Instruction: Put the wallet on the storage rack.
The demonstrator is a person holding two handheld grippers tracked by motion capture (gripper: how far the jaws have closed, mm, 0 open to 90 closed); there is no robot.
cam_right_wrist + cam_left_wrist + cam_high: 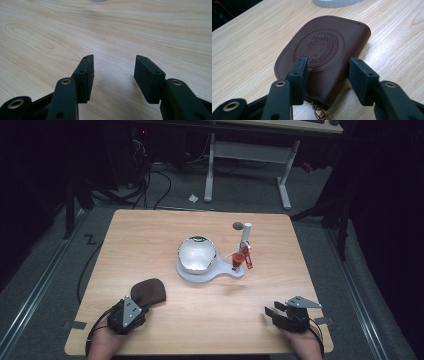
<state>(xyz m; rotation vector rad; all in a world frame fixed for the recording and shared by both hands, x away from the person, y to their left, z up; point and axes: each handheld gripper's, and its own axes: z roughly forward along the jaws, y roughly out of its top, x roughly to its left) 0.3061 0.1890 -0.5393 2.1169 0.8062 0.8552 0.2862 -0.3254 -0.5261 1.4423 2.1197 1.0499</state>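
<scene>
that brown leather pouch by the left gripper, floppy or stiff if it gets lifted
The brown leather pouch lies flat with stitched edges, so it probably flexes slightly rather than drooping. It looks thin, so likely light. The metal clasp at its near end would probably dangle.

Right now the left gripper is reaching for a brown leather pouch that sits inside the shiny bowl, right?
Not quite. The brown leather pouch lies flat on the wooden table, apart from the shiny bowl. The high view shows it, with the left gripper reaching for it, jaws either side.
</scene>
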